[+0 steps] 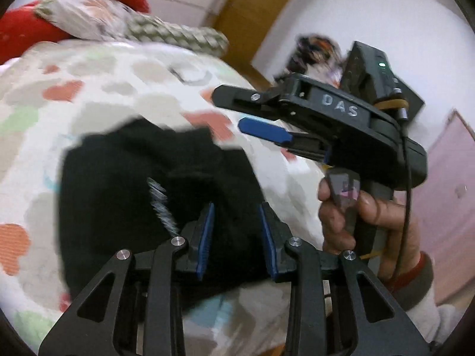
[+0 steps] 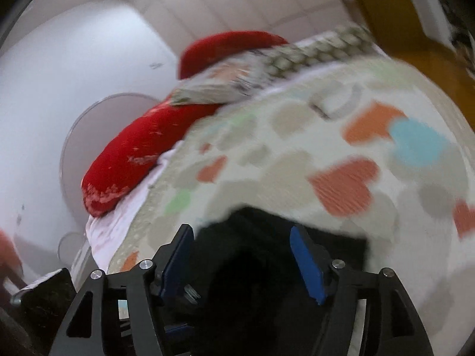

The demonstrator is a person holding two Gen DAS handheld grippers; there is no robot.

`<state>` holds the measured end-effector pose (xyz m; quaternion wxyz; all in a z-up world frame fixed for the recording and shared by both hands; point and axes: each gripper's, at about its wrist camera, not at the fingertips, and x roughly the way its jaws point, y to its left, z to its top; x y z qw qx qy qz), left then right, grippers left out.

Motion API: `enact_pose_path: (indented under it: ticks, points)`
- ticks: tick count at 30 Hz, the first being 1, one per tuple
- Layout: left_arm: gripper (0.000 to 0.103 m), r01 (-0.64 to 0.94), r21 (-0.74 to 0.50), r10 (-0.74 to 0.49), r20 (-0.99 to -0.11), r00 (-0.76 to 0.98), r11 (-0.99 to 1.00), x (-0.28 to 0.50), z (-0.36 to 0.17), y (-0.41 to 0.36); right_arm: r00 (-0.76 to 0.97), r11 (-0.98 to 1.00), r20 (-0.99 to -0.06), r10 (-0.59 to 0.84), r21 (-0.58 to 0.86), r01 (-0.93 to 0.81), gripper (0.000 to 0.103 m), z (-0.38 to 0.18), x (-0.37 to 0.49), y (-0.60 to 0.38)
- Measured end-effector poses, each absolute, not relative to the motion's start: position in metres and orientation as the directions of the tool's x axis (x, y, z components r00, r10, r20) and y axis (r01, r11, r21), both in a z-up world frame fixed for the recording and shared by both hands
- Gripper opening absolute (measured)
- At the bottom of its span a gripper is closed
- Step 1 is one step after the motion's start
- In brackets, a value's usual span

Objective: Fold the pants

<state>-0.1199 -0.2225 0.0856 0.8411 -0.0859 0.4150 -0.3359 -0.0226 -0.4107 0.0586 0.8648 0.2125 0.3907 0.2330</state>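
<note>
**Pants bunched on bed, both grippers over them**

Left wrist view: black pants (image 1: 142, 195) lie in a bunched heap on the bed (image 1: 98, 89), centre-left of the frame, running down under the left gripper (image 1: 237, 237). A pale blurred streak crosses the fabric just left of the fingers; can't tell what it is. Left fingers (image 1: 206, 237) stand narrow, blue pads facing each other, black cloth filling the gap between them. Whether the pads actually pinch the cloth, I can't tell from this frame; everything is dark on dark there.

Right gripper (image 1: 252, 115) enters the same view from the right, mid-height, pointing left over the bedsheet. One blue pad shows, the other finger sits above it, gap between them with nothing visible in it. A hand (image 1: 356, 216) wraps its handle at lower right, with a grey cuff with a red edge below it.

Right wrist view: right gripper (image 2: 240, 255) at bottom centre, fingers (image 2: 307, 264) moderately wide apart. Pants (image 2: 267, 237) lie between and below them, dark mass reaching the lower edge. Pads look clear of the cloth, though blur makes contact hard to read.

Bedsheet is white with orange, blue, green and grey hearts. Red pillow (image 2: 130, 160) at left of centre, patterned cloth (image 2: 267, 65) draped over it. Both frames heavily motion-blurred.
</note>
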Motion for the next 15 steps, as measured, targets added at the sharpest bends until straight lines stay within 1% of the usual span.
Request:
enact_pose_path:
  ticks: [1,3,5,6,7,10,11,13,15]
  points:
    - [0.029,0.512,-0.395,-0.626,-0.648,0.433,0.763,-0.124,0.090,-0.227,0.582,0.795,-0.579,0.571,0.567,-0.215,0.069,0.053,-0.027,-0.417]
    - [0.035,0.540,-0.321,-0.595,-0.651,0.471,0.779,-0.134,0.103,-0.225,0.569,0.771,-0.570,0.592,0.606,-0.195,0.070,0.045,-0.032,-0.426]
    - [0.050,0.535,-0.268,-0.561,-0.647,0.517,0.801,-0.141,0.115,-0.213,0.554,0.739,-0.551,0.624,0.646,-0.191,0.074,0.039,-0.034,-0.431]
    - [0.052,0.523,-0.264,-0.552,-0.643,0.531,0.811,-0.141,0.118,-0.206,0.547,0.718,-0.533,0.645,0.668,-0.195,0.075,0.036,-0.035,-0.431]
    - [0.053,0.504,-0.266,-0.542,-0.638,0.547,0.822,-0.142,0.119,-0.194,0.539,0.699,-0.519,0.664,0.687,-0.199,0.078,0.034,-0.034,-0.428]
    - [0.054,0.428,-0.279,-0.501,-0.627,0.596,0.860,-0.136,0.119,-0.159,0.494,0.654,-0.503,0.709,0.731,-0.194,0.080,0.026,-0.031,-0.414]
    - [0.056,0.387,-0.273,-0.468,-0.629,0.621,0.881,-0.133,0.115,-0.147,0.484,0.630,-0.484,0.729,0.752,-0.196,0.082,0.024,-0.028,-0.410]
    - [0.056,0.326,-0.267,-0.419,-0.655,0.629,0.907,-0.125,0.102,-0.135,0.479,0.610,-0.471,0.741,0.771,-0.186,0.084,0.024,-0.025,-0.402]
    - [0.056,0.308,-0.294,-0.424,-0.685,0.593,0.905,-0.120,0.088,-0.132,0.475,0.624,-0.488,0.732,0.760,-0.180,0.084,0.025,-0.021,-0.393]
